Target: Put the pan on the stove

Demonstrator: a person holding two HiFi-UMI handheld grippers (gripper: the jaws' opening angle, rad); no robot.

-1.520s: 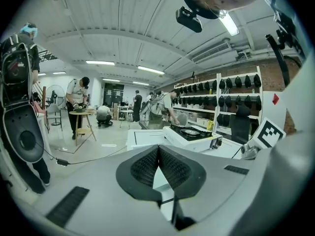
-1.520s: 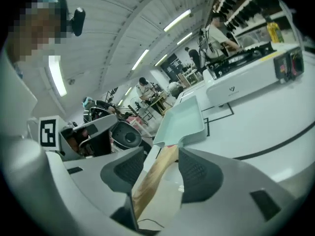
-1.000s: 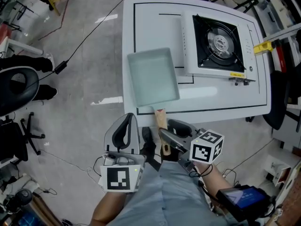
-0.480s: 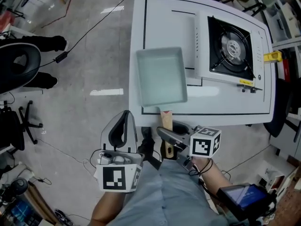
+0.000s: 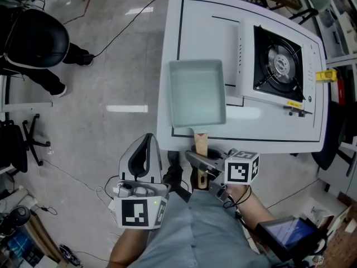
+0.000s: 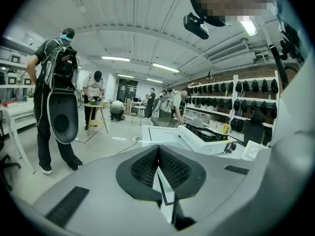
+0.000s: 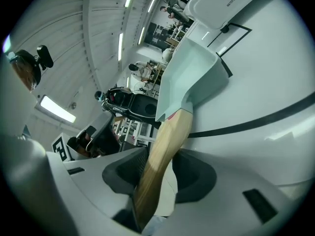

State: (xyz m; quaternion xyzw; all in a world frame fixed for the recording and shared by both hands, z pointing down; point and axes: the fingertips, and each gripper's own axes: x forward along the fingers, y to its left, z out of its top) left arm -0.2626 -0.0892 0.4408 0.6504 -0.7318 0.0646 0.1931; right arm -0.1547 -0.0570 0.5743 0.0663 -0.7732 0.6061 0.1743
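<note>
At the desk [image 5: 262, 128] edge, right gripper [image 7: 161, 163] fingers, just closing, straddle the pan handle [image 7: 168, 131] (unclamped); centre it before squeezing.

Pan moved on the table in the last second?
No. The pan keeps the same gap to the stove and the same place on the table; only the camera shifted.

Handle [image 5: 200, 143] end hidden — right gripper [image 5: 199, 165] jaws closing round it
</note>
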